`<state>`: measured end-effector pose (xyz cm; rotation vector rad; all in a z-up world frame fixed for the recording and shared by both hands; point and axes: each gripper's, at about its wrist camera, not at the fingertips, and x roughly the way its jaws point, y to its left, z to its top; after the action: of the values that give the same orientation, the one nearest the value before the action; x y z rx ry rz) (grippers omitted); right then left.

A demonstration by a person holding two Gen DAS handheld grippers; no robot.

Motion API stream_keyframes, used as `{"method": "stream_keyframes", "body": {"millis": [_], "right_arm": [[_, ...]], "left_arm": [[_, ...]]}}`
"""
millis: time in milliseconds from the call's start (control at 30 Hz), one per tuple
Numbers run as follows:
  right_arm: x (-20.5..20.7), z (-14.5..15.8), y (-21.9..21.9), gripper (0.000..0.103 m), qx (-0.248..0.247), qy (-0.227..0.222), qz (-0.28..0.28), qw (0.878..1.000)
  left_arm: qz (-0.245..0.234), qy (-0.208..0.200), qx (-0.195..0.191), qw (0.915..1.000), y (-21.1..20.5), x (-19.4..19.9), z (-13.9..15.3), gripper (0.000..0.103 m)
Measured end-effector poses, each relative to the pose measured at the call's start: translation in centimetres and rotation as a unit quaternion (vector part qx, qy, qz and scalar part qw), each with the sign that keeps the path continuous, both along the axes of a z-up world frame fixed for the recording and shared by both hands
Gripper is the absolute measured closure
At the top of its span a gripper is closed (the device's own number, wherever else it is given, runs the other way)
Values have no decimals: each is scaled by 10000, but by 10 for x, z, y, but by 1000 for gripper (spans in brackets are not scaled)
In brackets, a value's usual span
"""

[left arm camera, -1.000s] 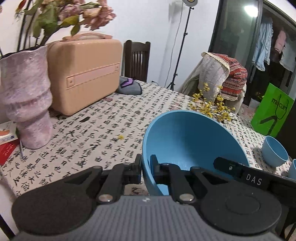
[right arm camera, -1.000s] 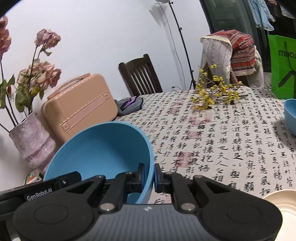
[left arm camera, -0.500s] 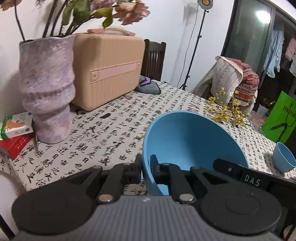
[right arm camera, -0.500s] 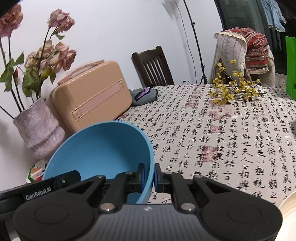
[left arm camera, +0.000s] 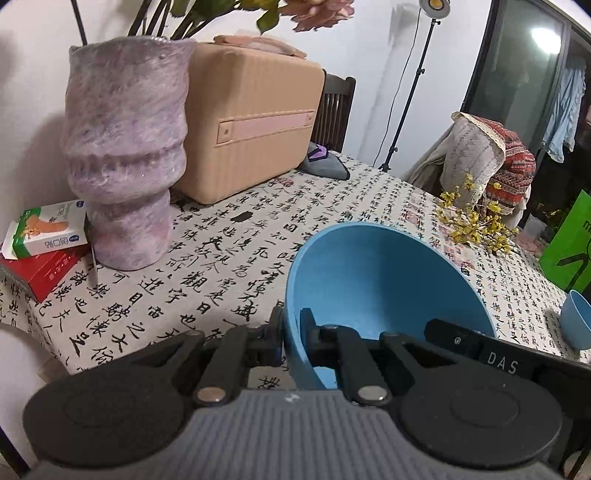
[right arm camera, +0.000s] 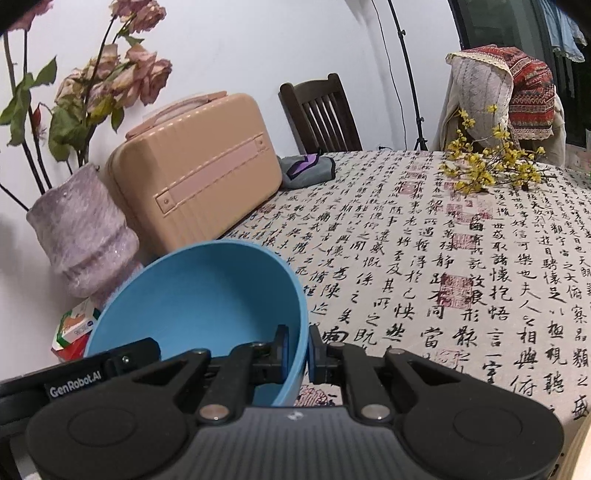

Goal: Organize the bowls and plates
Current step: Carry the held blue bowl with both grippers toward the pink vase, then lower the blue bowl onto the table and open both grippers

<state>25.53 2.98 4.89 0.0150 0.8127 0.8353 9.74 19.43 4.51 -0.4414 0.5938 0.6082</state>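
Pinching big blue bowl [left arm camera: 373, 280] rim w/ both grippers' fingers [left arm camera: 276, 332], bowl empty; flowers in vase [left arm camera: 125, 162].

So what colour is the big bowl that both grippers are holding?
Plain light blue, inside and out. The big bowl shows best in the left wrist view.

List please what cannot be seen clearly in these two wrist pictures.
- Big blue bowl: underside hidden in both views by its own wall and the gripper bodies; table contact unclear.
- Small blue bowl: cut by left view's right edge.
- Flowers: cut by left view's top edge.
- Carton: partly behind the bowl, right view.
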Motion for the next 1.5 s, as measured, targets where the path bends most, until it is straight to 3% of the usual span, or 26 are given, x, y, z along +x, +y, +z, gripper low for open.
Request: {"method": "stream_keyframes", "body": {"millis": [600,1500], "right_arm": [[7,-30,8,93,-212,86,-176,9996],[7,-50,9,89,-319,-204,-276,9989]], "left_arm": [[-128,191,-325,9992,12,12,-36,93],[-253,264,-266,9990,8,24,-57,92]]}}
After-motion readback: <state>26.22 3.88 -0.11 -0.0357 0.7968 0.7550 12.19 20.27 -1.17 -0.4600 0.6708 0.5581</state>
